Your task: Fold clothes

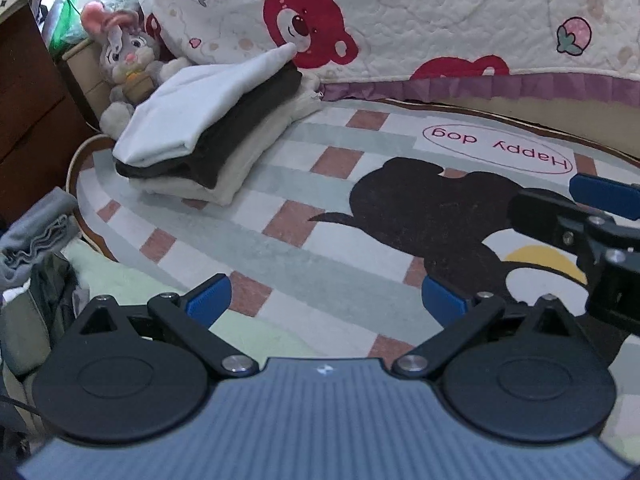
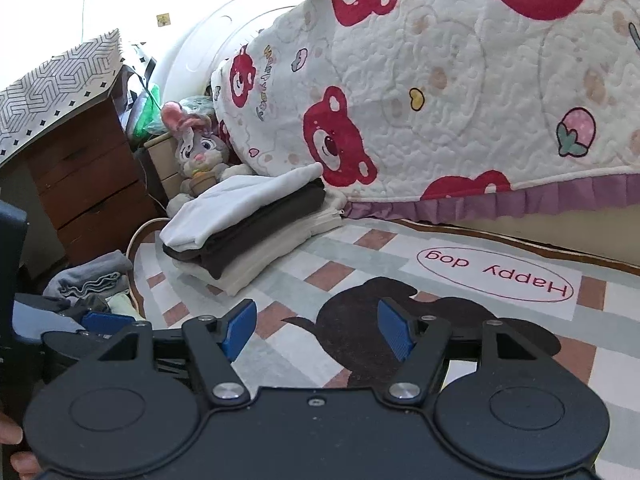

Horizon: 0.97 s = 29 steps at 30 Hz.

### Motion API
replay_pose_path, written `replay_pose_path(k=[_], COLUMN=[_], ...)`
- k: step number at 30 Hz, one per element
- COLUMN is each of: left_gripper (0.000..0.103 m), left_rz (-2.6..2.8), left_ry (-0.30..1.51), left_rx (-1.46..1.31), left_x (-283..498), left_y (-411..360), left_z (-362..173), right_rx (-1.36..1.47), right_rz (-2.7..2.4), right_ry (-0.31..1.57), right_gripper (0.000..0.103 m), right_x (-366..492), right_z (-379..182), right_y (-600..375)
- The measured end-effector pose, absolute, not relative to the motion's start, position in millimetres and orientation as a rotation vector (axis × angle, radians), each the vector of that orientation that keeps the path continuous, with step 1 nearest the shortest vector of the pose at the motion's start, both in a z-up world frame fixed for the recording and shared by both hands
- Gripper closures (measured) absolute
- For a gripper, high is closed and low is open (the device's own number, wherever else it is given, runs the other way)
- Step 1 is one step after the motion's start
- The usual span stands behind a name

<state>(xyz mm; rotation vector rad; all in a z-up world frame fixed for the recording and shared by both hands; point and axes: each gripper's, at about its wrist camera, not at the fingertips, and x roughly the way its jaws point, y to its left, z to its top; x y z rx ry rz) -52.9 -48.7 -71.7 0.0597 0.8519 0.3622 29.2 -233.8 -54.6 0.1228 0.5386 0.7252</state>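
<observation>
Left wrist view shows the left gripper (image 1: 326,300) hovering over the checked rug (image 1: 304,264), its blue fingers (image 1: 210,298) spread wide with nothing between them. The right gripper (image 2: 316,330) hangs just beside it, fingers likewise spread and empty above the dark dog print (image 2: 384,316).

The folded stack (image 1: 208,132), white on brown on cream, sits at the rug's far left corner, against the bear quilt (image 1: 440,20) and the plush rabbit (image 1: 124,60), its long axis running diagonally toward the quilt. It looks finished.

What remains to fold, I'd judge, is the crumpled grey clothing (image 1: 38,232) off the rug's left edge, lying left of both pairs of fingers. The left gripper is the nearer, so the next reach likely swings leftward, away from the stack.
</observation>
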Motion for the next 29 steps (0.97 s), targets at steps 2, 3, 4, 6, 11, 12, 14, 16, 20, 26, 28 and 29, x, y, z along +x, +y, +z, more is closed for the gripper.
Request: replay_pose_path(k=[2,3,4,6,11,12,14,16,20,26,28,29], left_gripper=[0.000,0.000,0.000,0.000,0.000,0.000,0.000,0.000,0.000,0.000,0.000,0.000], left_rz=[0.358,0.352,0.342,0.325,0.320,0.317,0.315,0.317,0.311,0.310,0.312,0.313], left_ry=[0.855,0.858,0.861,0.861,0.850,0.851,0.855,0.856,0.853,0.860,0.865,0.868], left_rx=[0.058,0.058,0.058,0.069,0.098,0.093,0.087,0.089,0.078,0.059,0.061,0.062], left_x=[-53.1,-52.7,-52.5,-51.9,-52.8,-52.6,-52.8,-53.1,-54.0,-53.4,-53.3,-53.3], left_y=[-47.0,-46.0,-45.7,-45.8,-48.5,-47.5,-46.2,-45.5,-42.3,-37.9,-36.5,-35.8], left_z=[-71.0,-70.8,-70.4,-69.8,-69.2,-69.2,-69.7,-69.8,-69.9,-70.6,-71.7,-72.2], right_rx=[0.109,0.102,0.099,0.095,0.091,0.092,0.092,0.092,0.095,0.090,0.089,0.090], right_rz=[0.730,0.734,0.735,0.736,0.736,0.734,0.732,0.732,0.727,0.718,0.718,0.719], right_ry=[0.540,0.541,0.539,0.536,0.537,0.539,0.542,0.544,0.565,0.587,0.590,0.592], right_gripper=[0.031,0.031,0.031,0.031,0.031,0.031,0.031,0.031,0.031,0.031,0.031,0.031], right_x=[27.1,26.3,25.3,23.9,22.1,22.3,22.6,22.7,23.9,27.1,26.9,26.7], right_z=[-53.1,-52.2,-51.2,-49.5,-47.2,-47.1,-46.5,-46.4,-46.0,-43.8,-44.5,-45.0], right_y=[-230.7,-229.2,-228.1,-226.4,-223.9,-223.5,-223.1,-222.2,-219.6,-216.0,-215.2,-214.9])
